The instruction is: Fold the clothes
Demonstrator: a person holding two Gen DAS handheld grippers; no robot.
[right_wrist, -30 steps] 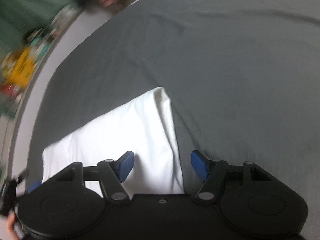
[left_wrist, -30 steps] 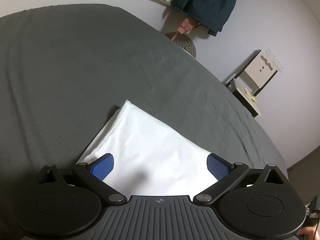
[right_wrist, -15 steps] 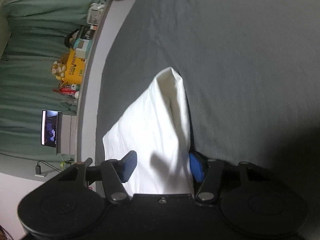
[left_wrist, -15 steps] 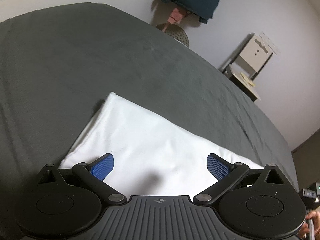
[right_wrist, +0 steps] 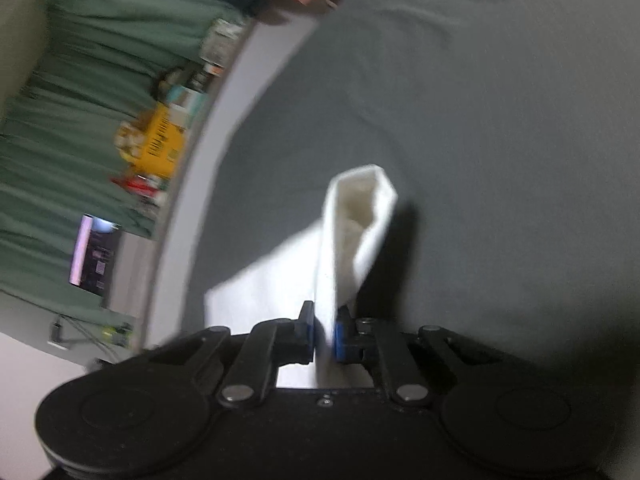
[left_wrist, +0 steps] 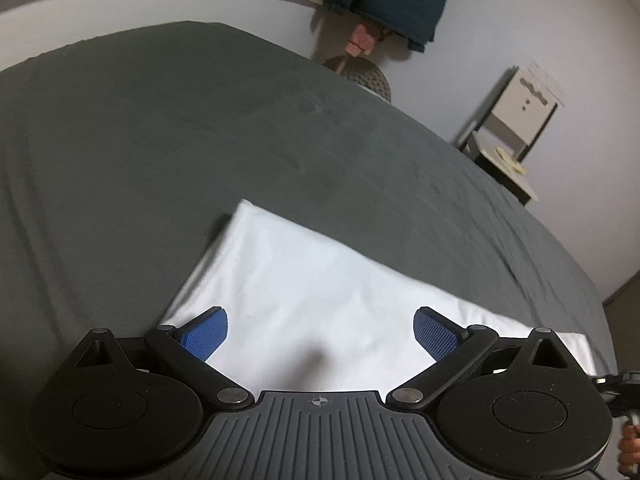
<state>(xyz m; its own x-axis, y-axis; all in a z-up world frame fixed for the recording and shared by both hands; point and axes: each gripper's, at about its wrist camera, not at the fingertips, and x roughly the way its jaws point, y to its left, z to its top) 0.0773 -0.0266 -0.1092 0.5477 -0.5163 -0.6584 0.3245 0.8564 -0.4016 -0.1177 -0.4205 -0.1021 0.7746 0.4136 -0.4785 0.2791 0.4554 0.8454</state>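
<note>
1. Left gripper (left_wrist: 320,330): the black two-finger tool sits at 6 o'clock in the left wrist view. Its blue textured pads (left_wrist: 205,333) are spread wide apart, with nothing between them. The tool hovers low over the near part of the folded white fabric garment (left_wrist: 312,280), pointing toward 12 o'clock.

2. Folded white fabric garment, left wrist view: it lies flat on the dark grey bed sheet (left_wrist: 160,140), running from a corner at roughly 11 o'clock of the tool to a narrow end at 3 o'clock.

3. At the frame's 4 o'clock edge, part of a hand (left_wrist: 628,446) is visible beside a black object; what it holds cannot be told.

4. Right gripper (right_wrist: 325,334): the jaws are closed on an edge of the white garment (right_wrist: 344,248), with cloth pinched between the blue pads. This view is blurred.

5. White garment, right wrist view: the pinched portion rises toward 12 o'clock as a standing fold, lifted off the grey sheet (right_wrist: 500,160), with a shadow at its 3 o'clock side. The remainder lies flat toward 9 o'clock.

6. Containers: a yellow box (right_wrist: 160,146) stands among blurred items on a ledge at 10 o'clock; its contents cannot be told.
</note>
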